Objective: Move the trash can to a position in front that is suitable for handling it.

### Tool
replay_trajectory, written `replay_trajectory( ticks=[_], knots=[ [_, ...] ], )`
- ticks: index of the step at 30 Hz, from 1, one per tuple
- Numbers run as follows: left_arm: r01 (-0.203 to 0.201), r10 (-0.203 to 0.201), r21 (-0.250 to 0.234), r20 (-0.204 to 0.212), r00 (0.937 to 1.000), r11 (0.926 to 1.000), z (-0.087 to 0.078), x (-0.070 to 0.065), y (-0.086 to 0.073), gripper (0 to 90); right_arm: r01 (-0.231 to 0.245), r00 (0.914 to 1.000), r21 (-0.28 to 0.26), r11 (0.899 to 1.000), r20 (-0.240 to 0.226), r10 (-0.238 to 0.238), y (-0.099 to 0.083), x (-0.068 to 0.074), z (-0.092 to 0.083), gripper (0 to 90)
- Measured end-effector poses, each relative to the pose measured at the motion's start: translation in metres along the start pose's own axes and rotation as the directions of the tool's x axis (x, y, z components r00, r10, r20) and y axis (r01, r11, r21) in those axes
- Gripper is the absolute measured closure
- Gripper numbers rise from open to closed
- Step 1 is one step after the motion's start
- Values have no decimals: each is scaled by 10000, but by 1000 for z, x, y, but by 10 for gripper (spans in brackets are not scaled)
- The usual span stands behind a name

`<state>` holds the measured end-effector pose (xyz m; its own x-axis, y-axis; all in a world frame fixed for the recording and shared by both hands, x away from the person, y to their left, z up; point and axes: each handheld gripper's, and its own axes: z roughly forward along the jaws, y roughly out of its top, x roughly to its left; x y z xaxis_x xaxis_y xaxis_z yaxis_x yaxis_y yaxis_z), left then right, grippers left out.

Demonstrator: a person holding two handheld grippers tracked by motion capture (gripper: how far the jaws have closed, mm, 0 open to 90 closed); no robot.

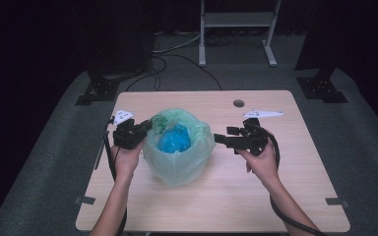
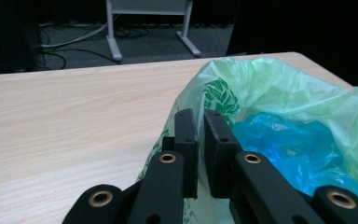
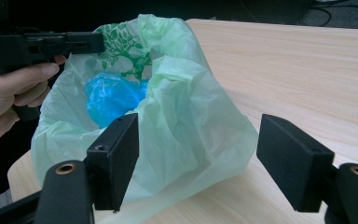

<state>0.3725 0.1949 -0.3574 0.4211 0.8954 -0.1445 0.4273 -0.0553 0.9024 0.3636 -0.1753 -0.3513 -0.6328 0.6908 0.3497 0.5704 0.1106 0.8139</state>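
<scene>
A pale green plastic bag [image 1: 177, 157] with a green leaf print stands open in the middle of the wooden table [image 1: 226, 196]. A crumpled blue bag [image 1: 173, 138] lies inside it. My left gripper [image 1: 147, 127] is at the bag's left rim, and in the left gripper view its jaws [image 2: 200, 116] are shut on that thin rim [image 2: 214, 95]. My right gripper [image 1: 219, 139] is just right of the bag. Its jaws [image 3: 198, 128] stand wide open with the bag's side [image 3: 182, 107] ahead of them and nothing between the pads.
A round cable hole [image 1: 238, 103] sits near the table's far edge. Behind the table on the grey floor are a white frame [image 1: 236, 24], loose cables [image 1: 177, 54] and two black stand feet [image 1: 98, 88] [image 1: 322, 86]. Bare tabletop lies in front and to the right.
</scene>
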Motion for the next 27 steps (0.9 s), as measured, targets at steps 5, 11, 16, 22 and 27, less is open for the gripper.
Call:
replay_trajectory(
  ticks=[5, 11, 16, 22, 27],
  knots=[
    [-73, 74, -275, 19, 10000, 9996, -6, 1, 3, 873, 205, 9998, 68, 9998, 46, -205, 4, 6, 6, 292],
    [-239, 243, -361, 113, 9996, 9991, -11, -2, 6, 900, 331, 9989, 203, 9992, 329, -337, 13, 15, 17, 292],
    [-287, 299, -409, 292, 9991, 9988, -12, -5, 8, 900, 408, 9959, 388, 9984, 797, -437, 22, 22, 29, 291],
    [-187, 210, -389, 576, 9981, 9991, -13, -5, 11, 900, 323, 9942, 671, 9972, 1005, -390, 31, 23, 46, 280],
    [-271, 295, -327, 747, 9968, 9991, -14, -6, 15, 900, 276, 9920, 966, 9949, 1196, -391, 38, 22, 59, 279]
  ],
)
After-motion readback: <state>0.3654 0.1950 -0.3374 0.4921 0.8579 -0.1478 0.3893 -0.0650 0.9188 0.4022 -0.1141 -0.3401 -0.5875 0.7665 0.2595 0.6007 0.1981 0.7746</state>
